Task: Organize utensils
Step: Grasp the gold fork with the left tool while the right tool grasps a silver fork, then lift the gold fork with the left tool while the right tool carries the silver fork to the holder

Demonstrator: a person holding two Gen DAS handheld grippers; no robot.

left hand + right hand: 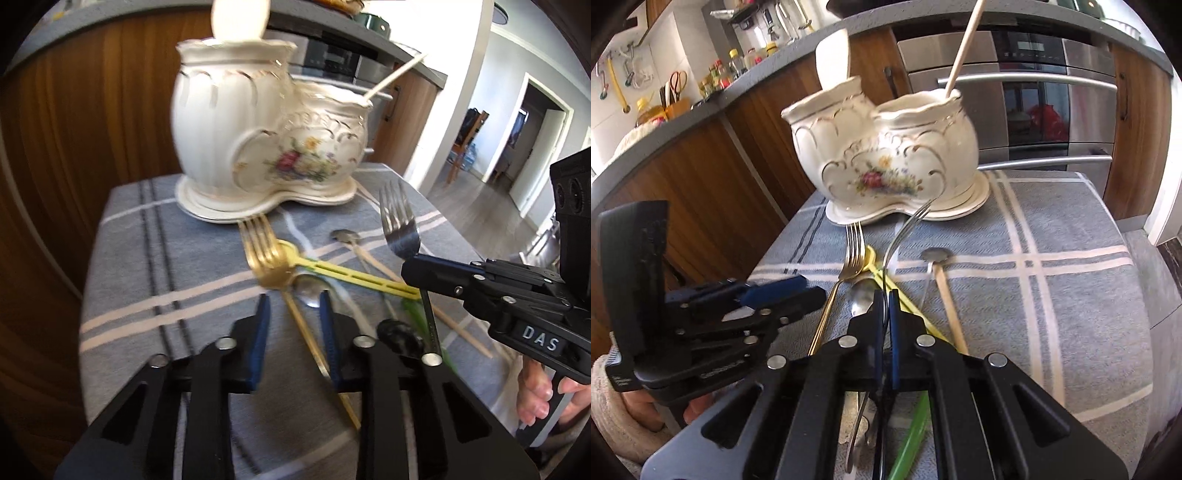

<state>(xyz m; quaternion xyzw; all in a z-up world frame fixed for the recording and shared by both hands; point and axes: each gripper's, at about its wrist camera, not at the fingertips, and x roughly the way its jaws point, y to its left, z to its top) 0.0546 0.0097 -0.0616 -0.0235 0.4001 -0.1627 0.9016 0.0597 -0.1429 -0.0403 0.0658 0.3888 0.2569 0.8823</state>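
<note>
- Jaws: right gripper (884,295) is pressed onto the silver fork (400,229), held raised with tines toward the ceramic holder (886,158); left gripper (293,306) is spread, holding nothing, low over the gold fork (264,251).
- Risk: the thin handle could pivot in the pinch, so the tines strike the holder's rim.
- Views: only the left wrist view shows the fork clear of the cloth; the grip point appears mid-handle, though blurred.
</note>
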